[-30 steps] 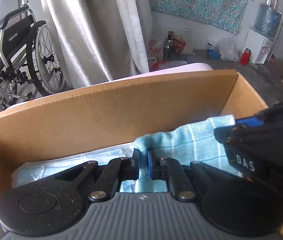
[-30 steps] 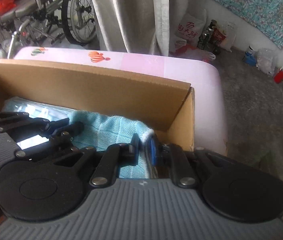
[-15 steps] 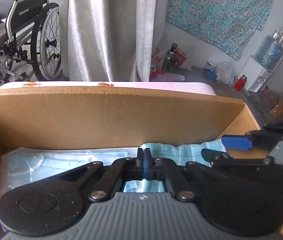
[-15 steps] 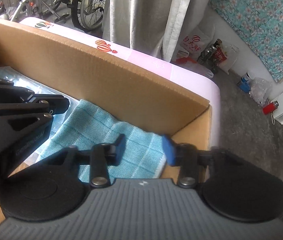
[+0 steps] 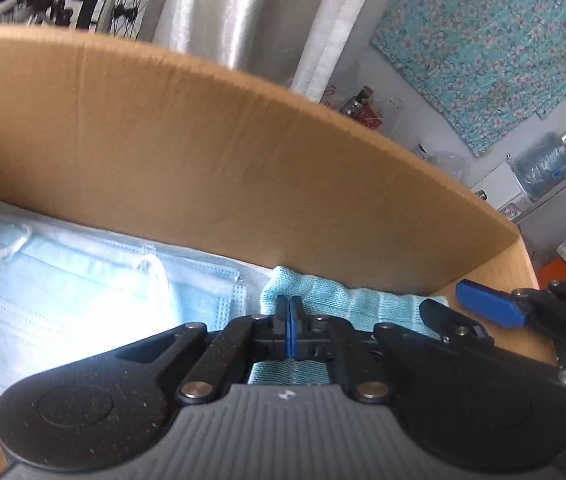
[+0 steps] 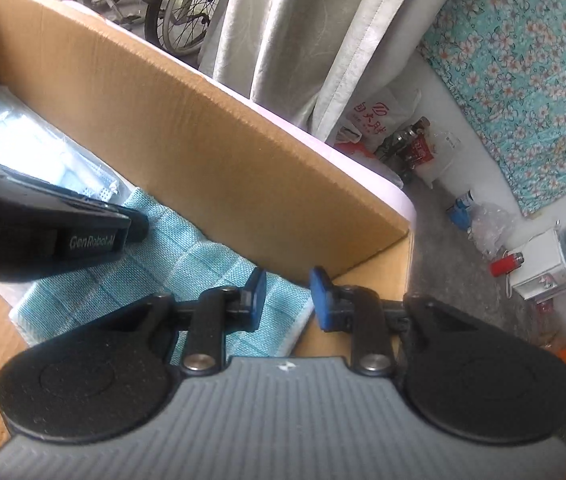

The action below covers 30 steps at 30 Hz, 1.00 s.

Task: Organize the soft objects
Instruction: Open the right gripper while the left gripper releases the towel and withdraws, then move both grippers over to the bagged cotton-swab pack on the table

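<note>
**Both grippers over the cloth in the box**

We see the left gripper [image 5: 289, 320] with fingers pressed together, nothing visibly pinched. Our right gripper [image 6: 287, 298] has fingers narrowly apart and closing, nothing between them. The teal cloth [image 6: 187, 272] lies in the cardboard box's [image 5: 211, 152] far right corner, beside bagged face masks [image 5: 83, 292].

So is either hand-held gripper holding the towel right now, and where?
The left hand-held gripper looks shut on the towel's left edge fold. The right hand-held gripper holds nothing; its jaws are closing, apart above the towel's right edge.
</note>
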Available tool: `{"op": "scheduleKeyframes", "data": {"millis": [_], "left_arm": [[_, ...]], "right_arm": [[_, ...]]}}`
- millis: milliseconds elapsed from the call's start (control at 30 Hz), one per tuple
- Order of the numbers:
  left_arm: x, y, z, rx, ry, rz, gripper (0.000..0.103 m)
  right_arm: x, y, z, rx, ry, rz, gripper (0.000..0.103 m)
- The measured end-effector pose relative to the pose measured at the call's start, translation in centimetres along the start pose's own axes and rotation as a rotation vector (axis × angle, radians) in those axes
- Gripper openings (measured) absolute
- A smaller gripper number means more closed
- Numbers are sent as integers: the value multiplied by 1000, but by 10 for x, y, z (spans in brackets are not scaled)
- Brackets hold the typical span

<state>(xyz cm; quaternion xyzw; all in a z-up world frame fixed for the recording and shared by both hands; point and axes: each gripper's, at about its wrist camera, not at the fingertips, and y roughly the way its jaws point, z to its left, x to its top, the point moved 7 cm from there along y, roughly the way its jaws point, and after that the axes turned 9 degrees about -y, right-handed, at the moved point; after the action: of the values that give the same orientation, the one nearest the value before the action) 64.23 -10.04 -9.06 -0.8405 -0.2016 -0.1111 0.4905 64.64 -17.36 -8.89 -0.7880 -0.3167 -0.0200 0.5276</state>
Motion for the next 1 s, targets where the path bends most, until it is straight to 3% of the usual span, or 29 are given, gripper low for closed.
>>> {"op": "scheduleKeyframes", "data": {"millis": [133, 200, 267, 400, 533, 600, 700, 833, 1000], "left_arm": [[-1, -43, -15, 26, 110, -93, 7], [3, -71, -20, 39, 108, -121, 8], [6, -116, -31, 58, 109, -187, 20], [-8, -210, -48, 59, 187, -279, 22], [-54, -290, -56, 94, 344, -289, 22], [-77, -318, -50, 126, 364, -287, 22], [-123, -360, -50, 103, 373, -272, 25], [-197, -393, -47, 58, 437, -249, 26], [-291, -397, -43, -29, 492, -193, 26]], "right_arm": [[-8, -49, -14, -5, 84, -122, 21], [-16, -80, -25, -16, 117, -177, 21], [-30, -120, -38, 30, 165, -221, 22], [-73, -208, -62, 97, 202, -306, 24], [-125, -278, -70, 116, 226, -369, 26], [-150, -305, -67, 142, 248, -382, 26], [-200, -350, -55, 199, 288, -412, 26], [-274, -380, -40, 280, 353, -414, 30], [-354, -381, -10, 365, 397, -349, 31]]}}
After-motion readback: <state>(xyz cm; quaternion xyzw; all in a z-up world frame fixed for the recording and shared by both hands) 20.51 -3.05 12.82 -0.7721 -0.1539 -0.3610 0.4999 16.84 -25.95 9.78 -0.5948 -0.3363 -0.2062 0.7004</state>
